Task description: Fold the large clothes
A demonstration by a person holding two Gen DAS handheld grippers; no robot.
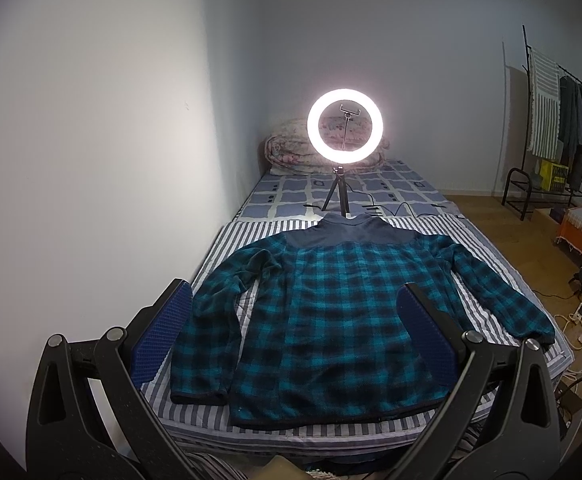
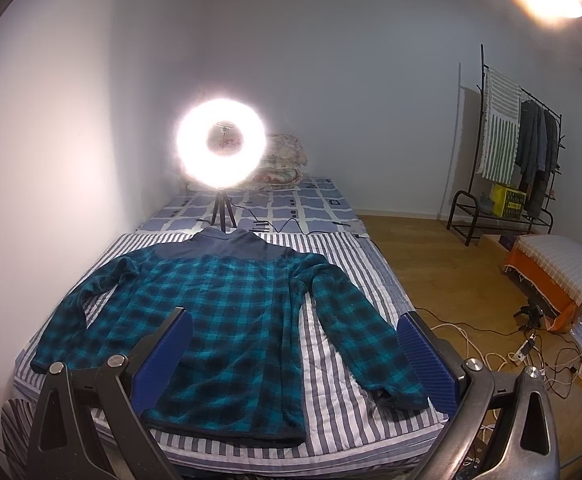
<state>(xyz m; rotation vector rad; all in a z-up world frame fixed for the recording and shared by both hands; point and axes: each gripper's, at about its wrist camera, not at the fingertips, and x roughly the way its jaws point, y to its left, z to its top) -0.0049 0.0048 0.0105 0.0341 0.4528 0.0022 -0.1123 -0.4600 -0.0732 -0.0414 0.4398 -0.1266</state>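
Note:
A teal and black plaid fleece jacket [image 1: 331, 312] with a navy yoke and collar lies flat, back up, sleeves spread, on a striped sheet [image 1: 251, 416] on the bed. It also shows in the right wrist view [image 2: 227, 316]. My left gripper [image 1: 295, 328] is open and empty, held above the jacket's lower half near the foot of the bed. My right gripper [image 2: 295, 356] is open and empty, above the jacket's hem and right sleeve [image 2: 351, 320].
A lit ring light on a small tripod [image 1: 344, 132] stands on the bed behind the collar, with cables [image 1: 403, 210]. Folded quilts [image 1: 291, 148] lie at the head. A wall runs along the left. A clothes rack [image 2: 519, 152], an orange stool [image 2: 551, 276] and floor cables [image 2: 531, 352] are on the right.

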